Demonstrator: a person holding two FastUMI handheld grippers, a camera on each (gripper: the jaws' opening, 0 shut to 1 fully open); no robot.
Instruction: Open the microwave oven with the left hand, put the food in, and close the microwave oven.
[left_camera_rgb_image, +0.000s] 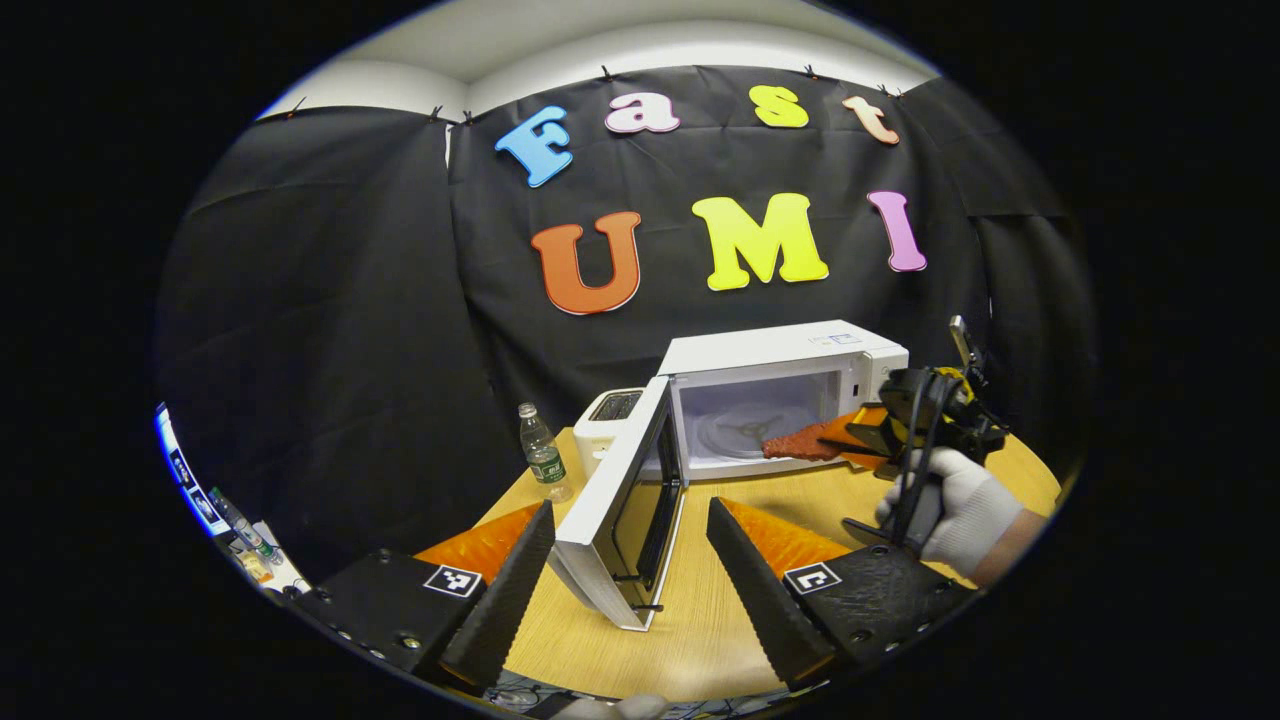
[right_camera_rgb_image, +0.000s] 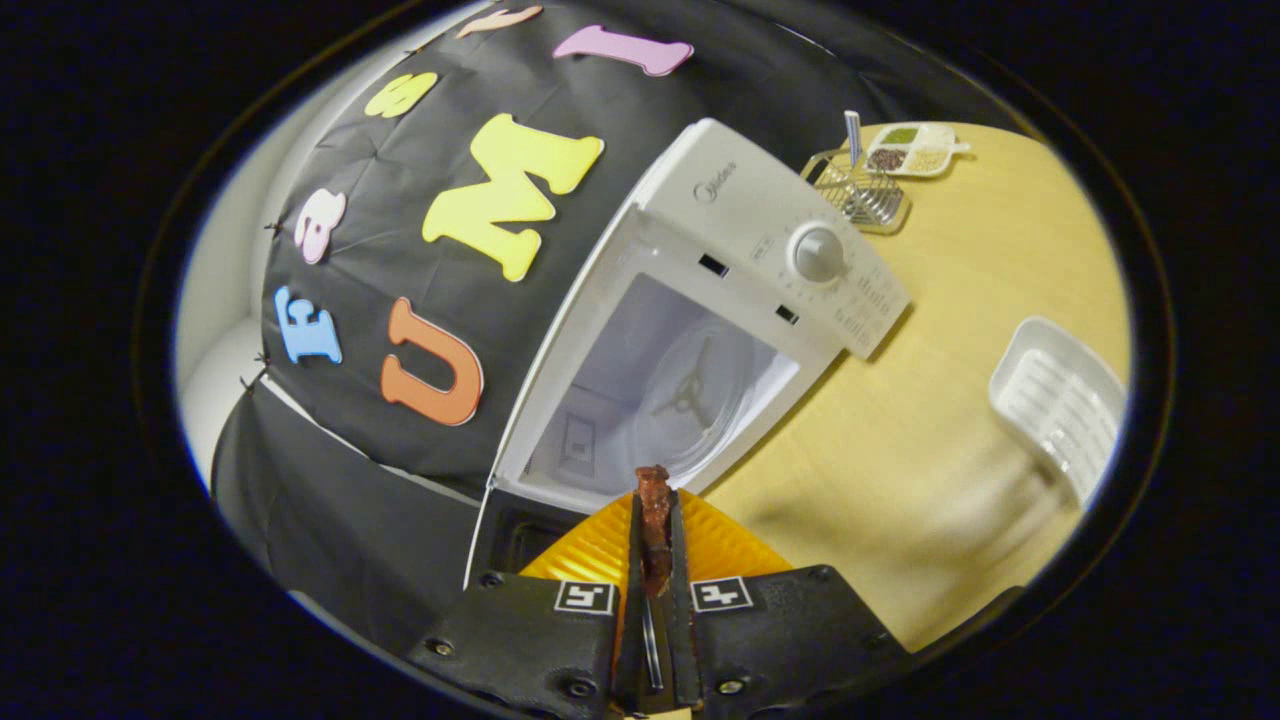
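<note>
The food (right_camera_rgb_image: 655, 520), a thin reddish strip, is pinched edge-on between the pressed-together fingers of the right gripper (right_camera_rgb_image: 655, 560), just ahead of them the open microwave oven (right_camera_rgb_image: 660, 390). It is judged light, limp and best held mid-length. The left gripper (left_camera_rgb_image: 628, 545) is spread wide, the door (left_camera_rgb_image: 625, 500) between its fingers untouched.

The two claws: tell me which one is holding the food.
The right claw, shut on the reddish strip of food at the open microwave oven. The left claw stands open, holding nothing.

The microwave (left_camera_rgb_image: 790, 350) is white, its turntable (right_camera_rgb_image: 690, 400) pale. The food (left_camera_rgb_image: 800, 445) is reddish-brown. The worktop (left_camera_rgb_image: 700, 610) is light wood. A glove (left_camera_rgb_image: 965, 505) is white; the bottle (left_camera_rgb_image: 543, 452) is clear with a green label. The tray (right_camera_rgb_image: 1060, 405) is white and ribbed.
</note>
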